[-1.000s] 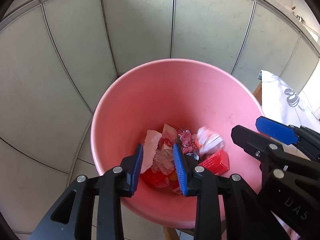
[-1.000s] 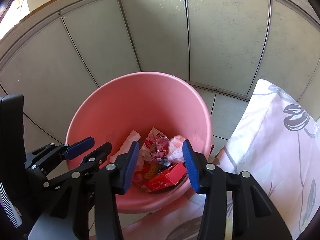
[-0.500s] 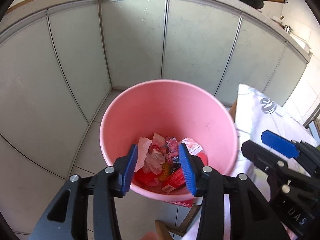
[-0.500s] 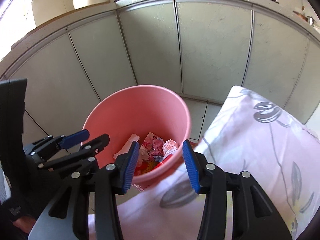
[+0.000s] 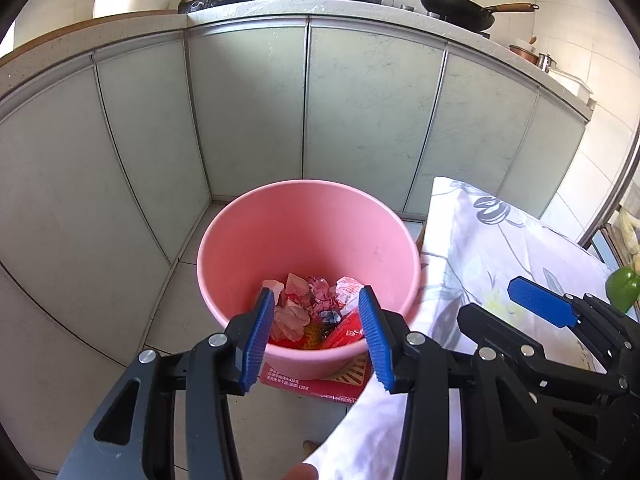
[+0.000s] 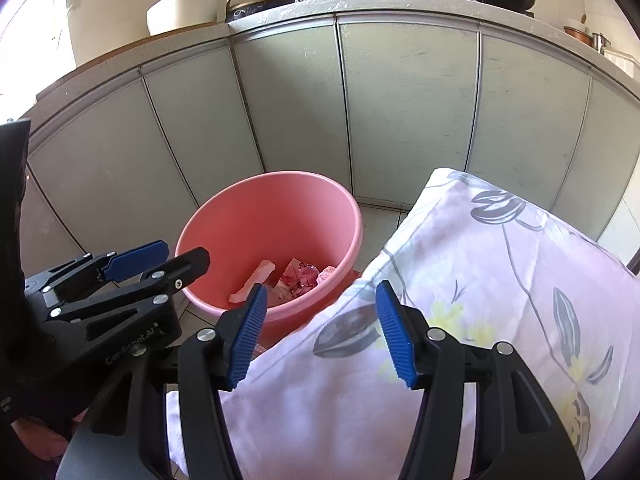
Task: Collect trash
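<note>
1. Both grippers have pulled back and up from the round pink plastic bucket [image 5: 308, 248], which now sits smaller at mid-frame; judged, a drop-off is finished.
2. The left gripper [image 5: 318, 334] and right gripper [image 6: 320, 334] have fingers spread, holding nothing.
3. Crumpled wrappers and a red carton [image 5: 316, 312] lie in the bucket's bottom.
4. A floral white cloth tabletop [image 6: 480, 300] fills the lower right; black woks [image 5: 456, 8] stand along the top edge.

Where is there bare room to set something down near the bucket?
Bare cloth on the table, right of the pink bucket, is free up to a green pepper at its far right edge. Floor tiles between the bucket and the cabinets are bare. The bucket bottom is crowded with wrappers.
</note>
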Demonstrator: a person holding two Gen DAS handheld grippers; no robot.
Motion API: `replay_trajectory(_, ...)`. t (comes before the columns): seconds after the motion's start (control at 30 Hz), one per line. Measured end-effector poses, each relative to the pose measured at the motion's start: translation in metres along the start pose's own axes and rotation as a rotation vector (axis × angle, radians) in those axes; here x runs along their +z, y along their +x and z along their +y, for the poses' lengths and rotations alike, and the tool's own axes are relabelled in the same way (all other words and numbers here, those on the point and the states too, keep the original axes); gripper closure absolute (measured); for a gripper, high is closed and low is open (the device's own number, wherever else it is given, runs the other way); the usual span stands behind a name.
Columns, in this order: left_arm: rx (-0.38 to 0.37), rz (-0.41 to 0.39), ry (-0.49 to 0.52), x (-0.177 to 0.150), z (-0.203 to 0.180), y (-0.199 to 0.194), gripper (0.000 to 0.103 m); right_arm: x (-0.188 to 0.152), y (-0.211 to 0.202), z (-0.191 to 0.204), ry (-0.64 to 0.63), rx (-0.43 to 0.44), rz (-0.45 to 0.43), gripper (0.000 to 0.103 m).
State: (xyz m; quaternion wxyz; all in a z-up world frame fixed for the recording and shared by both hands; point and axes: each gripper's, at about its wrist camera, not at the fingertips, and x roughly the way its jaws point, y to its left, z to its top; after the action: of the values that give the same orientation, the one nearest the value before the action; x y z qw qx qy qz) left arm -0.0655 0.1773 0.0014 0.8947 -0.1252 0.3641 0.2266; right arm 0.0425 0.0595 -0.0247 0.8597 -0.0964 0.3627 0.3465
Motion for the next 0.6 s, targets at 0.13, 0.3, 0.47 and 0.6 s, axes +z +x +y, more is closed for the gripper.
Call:
replay_trajectory(0.13,0.005,-0.013,0.007,-0.005,-0.002,-0.008,0.059,-0.003,-0.008,0.001,0.015,0.002,-0.013,0.046)
replay_trajectory(0.3,0.016,-0.029,0.002,-0.009,-0.001,-0.021,0.055,-0.007,-0.019,0.006,-0.001,-0.014,-0.04,0.046)
replay_trajectory(0.47,0.019,-0.051,0.001,-0.015,-0.002,-0.034,0.055,-0.012,-0.031,0.009,-0.012,-0.033,-0.071,0.046)
replay_trajectory(0.6,0.012,-0.07,0.008,-0.022,-0.004,-0.045,0.055,-0.02,-0.039,0.008,0.009,-0.033,-0.07,0.045)
